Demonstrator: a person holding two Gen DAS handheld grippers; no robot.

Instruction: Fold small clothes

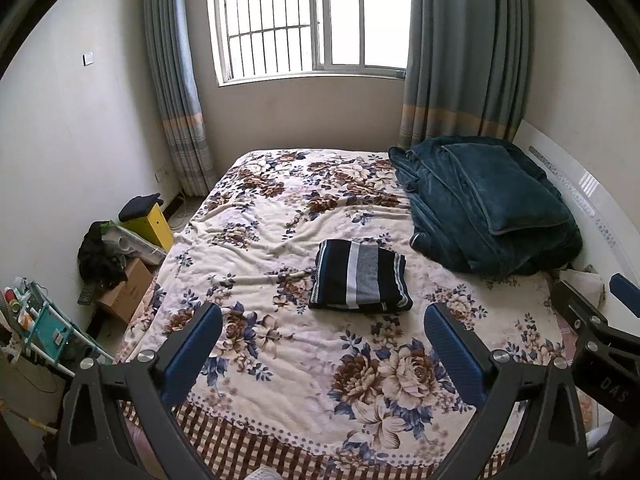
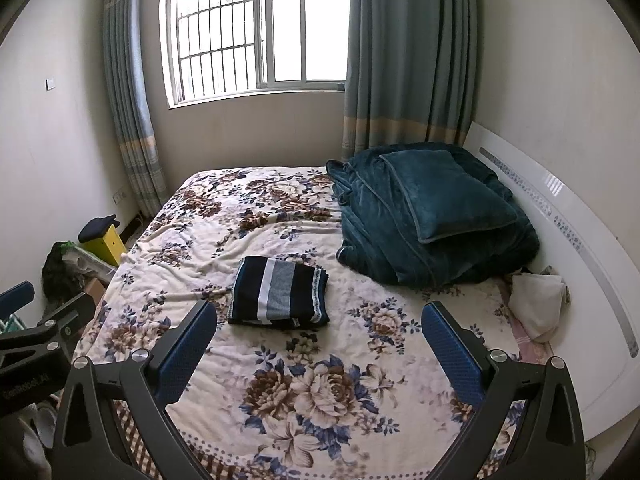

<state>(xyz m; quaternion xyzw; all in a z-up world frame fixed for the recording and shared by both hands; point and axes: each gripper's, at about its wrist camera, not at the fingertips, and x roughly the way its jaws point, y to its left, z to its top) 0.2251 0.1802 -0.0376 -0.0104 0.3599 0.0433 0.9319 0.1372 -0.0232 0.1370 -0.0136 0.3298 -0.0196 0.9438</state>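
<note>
Folded striped garment [image 1: 360, 276] lay mid-bed [image 1: 280, 380]; left hand-held gripper [image 1: 322, 338] and right hand-held gripper [image 2: 318, 336] both released, empty, above near edge.

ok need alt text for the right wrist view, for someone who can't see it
A folded striped garment lies on a floral bedspread, beyond the open, empty right tongs. A teal blanket pile with a pillow on top sits at the bed's far right, below a barred window. The left tongs show at the left edge.

Left-side clutter [image 1: 104, 256] — indistinct, partly cropped
</note>
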